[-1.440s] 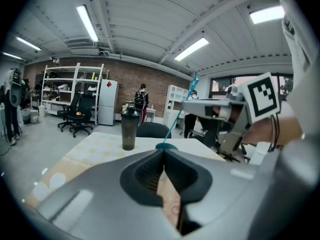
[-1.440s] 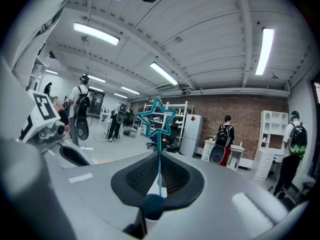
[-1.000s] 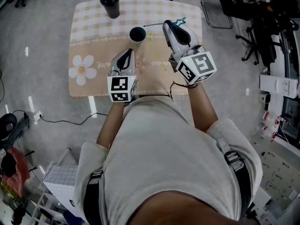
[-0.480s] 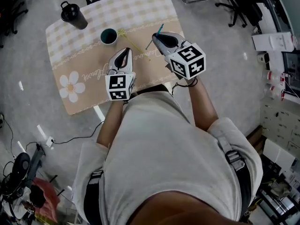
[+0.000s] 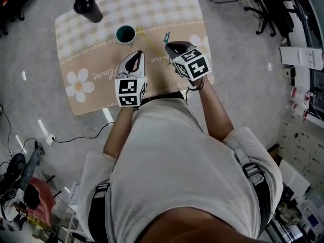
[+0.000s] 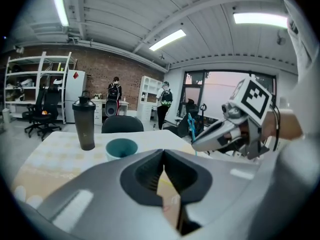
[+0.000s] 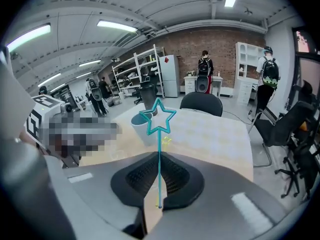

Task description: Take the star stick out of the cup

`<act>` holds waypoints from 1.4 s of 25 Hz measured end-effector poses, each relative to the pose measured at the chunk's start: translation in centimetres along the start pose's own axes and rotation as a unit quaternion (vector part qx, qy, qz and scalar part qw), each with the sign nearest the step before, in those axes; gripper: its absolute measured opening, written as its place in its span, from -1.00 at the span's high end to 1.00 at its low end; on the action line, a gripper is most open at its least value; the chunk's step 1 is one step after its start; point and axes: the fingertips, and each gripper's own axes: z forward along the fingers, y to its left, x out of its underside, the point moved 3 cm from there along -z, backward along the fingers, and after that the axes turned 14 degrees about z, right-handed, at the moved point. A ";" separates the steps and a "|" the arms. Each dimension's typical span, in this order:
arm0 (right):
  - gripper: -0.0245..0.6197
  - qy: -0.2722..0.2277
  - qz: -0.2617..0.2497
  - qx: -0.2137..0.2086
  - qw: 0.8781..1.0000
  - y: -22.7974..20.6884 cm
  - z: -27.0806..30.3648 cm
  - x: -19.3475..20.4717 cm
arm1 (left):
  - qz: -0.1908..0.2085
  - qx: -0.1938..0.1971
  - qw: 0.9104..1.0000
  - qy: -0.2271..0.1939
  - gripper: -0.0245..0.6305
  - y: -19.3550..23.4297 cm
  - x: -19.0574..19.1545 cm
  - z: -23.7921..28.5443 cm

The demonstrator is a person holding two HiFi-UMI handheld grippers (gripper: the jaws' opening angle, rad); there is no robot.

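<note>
My right gripper [image 5: 173, 46] is shut on a thin teal star stick [image 7: 159, 149], clamped at its lower end, and the outlined star [image 7: 158, 117] stands upright above the jaws. The head view shows that star [image 5: 166, 37] to the right of the teal cup [image 5: 125, 34], clear of it. The cup [image 7: 141, 127] stands on the table behind the star. My left gripper [image 5: 133, 58] hovers over the table's near edge, jaws shut with nothing in them [image 6: 163, 154]. A yellow stick [image 5: 147, 42] lies flat on the cloth between cup and grippers.
The table carries a beige checked cloth with a white flower print [image 5: 78, 87]. A black shaker bottle [image 5: 86, 6] stands at the far left corner. Office chairs [image 5: 276, 9] stand right of the table, a cable [image 5: 71, 138] runs over the floor, and people stand far back in the room.
My right gripper has drawn back from the cup toward the near edge, and the star stick has swung from lying sideways to standing upright. The left gripper has kept its place.
</note>
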 end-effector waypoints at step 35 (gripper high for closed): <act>0.84 0.066 -0.013 -0.003 0.998 -2.3 16.8 1.2 | -0.095 -0.107 0.985 0.093 0.92 5.6 6.8 0.5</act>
